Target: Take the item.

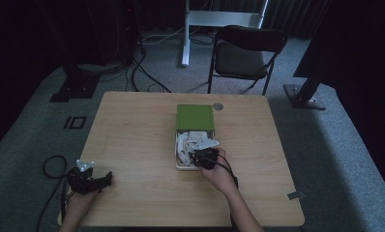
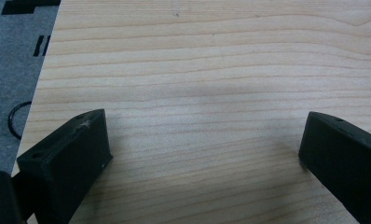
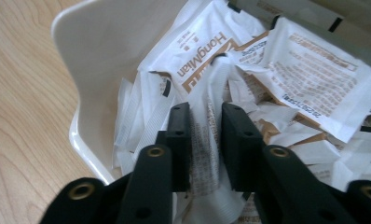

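A white box (image 1: 177,145) with its green lid (image 1: 195,117) folded back stands mid-table and holds several white paper packets (image 1: 195,141). My right gripper (image 1: 203,159) reaches into the box's near end. In the right gripper view its jaws are shut on one white packet (image 3: 206,140) pinched upright between them, above the heap of packets (image 3: 309,79) and beside the box wall (image 3: 95,56). My left gripper (image 1: 103,180) rests at the table's near left corner. Its jaws stand wide open over bare wood (image 2: 207,116) with nothing between them.
The wooden table (image 1: 132,125) carries a small round disc (image 1: 218,106) behind the box. A black folding chair (image 1: 246,53) stands beyond the far edge, with cables and stand feet on the grey carpet. A black cable loop (image 1: 52,166) lies left of the table.
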`<action>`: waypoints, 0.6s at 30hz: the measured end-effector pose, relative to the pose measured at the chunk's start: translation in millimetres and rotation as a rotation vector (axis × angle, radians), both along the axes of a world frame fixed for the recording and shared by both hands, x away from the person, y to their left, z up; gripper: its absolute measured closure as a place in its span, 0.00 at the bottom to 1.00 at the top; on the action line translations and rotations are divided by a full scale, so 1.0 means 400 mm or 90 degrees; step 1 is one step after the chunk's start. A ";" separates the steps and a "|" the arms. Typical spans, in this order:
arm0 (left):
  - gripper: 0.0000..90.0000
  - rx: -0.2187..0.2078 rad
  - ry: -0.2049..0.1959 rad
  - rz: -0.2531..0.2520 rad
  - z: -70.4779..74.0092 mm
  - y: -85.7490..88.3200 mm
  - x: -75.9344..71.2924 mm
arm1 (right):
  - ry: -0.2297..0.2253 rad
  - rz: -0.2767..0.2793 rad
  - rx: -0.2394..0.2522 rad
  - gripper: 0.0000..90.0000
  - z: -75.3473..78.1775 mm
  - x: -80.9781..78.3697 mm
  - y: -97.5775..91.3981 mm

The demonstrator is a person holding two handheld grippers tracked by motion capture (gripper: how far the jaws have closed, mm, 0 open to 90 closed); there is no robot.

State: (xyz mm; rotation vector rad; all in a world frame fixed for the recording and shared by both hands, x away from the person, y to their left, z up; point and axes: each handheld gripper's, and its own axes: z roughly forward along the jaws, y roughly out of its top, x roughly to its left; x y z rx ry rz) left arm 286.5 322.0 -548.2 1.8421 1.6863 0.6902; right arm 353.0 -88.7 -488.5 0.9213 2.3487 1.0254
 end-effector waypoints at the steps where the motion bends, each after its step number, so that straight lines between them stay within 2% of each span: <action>1: 0.03 0.000 0.000 0.000 0.000 0.000 0.000 | 0.002 -0.003 0.003 0.86 0.003 0.001 -0.002; 6: 0.03 0.000 0.000 0.000 0.000 0.000 0.000 | 0.009 0.002 0.028 0.87 0.018 0.004 -0.014; 11: 0.03 0.000 0.000 0.000 0.000 0.000 0.000 | 0.018 -0.008 0.071 0.87 0.038 0.004 -0.026; 18: 0.03 0.000 0.000 0.000 0.000 0.000 0.000 | 0.007 -0.002 0.090 0.87 0.074 0.006 -0.031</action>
